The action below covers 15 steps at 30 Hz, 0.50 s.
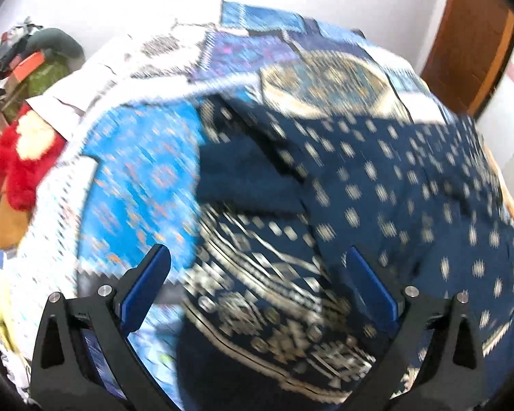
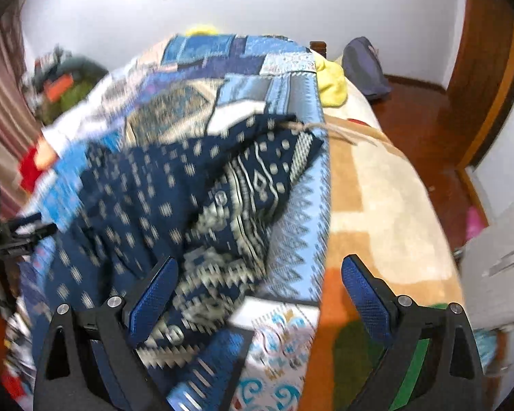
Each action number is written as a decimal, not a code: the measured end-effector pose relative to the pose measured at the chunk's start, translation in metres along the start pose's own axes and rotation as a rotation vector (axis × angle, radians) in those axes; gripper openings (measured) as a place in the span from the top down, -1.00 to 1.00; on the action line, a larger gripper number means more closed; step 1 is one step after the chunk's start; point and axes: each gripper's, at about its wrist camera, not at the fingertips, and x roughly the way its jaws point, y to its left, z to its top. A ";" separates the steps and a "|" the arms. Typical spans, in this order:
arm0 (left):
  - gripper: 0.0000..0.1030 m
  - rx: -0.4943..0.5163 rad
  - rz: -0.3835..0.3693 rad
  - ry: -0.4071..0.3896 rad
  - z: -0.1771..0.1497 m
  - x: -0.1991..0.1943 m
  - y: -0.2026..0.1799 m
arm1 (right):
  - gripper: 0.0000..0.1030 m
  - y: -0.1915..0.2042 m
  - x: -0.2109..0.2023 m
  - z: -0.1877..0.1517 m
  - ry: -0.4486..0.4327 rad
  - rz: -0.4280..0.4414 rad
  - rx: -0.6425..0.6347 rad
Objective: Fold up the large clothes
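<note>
A large navy garment with a white dotted and geometric print [image 1: 377,185] lies crumpled on a blue patchwork bedspread [image 1: 147,178]. My left gripper [image 1: 257,257] is open and empty just above the garment's patterned border. In the right wrist view the same garment [image 2: 161,191] lies heaped on the bedspread [image 2: 298,239], with one corner pointing to the far right. My right gripper [image 2: 260,270] is open and empty above the garment's right edge. Both views are blurred by motion.
A red plush toy [image 1: 20,167] and piled things [image 1: 34,65] sit left of the bed. A beige and orange blanket [image 2: 387,198] covers the bed's right side, with a yellow cloth [image 2: 332,82] and a grey bag [image 2: 363,65] beyond. A wooden door [image 1: 469,37] stands at right.
</note>
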 end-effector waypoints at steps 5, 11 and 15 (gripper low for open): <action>-1.00 -0.089 0.014 0.021 0.033 0.029 0.041 | -0.86 -0.011 0.025 0.030 -0.002 0.056 0.105; -1.00 -0.236 -0.100 0.123 0.060 0.107 0.075 | -0.84 -0.018 0.082 0.061 0.053 0.088 0.141; -0.99 -0.261 -0.193 0.149 0.076 0.152 0.069 | -0.57 -0.020 0.114 0.079 0.062 0.099 0.141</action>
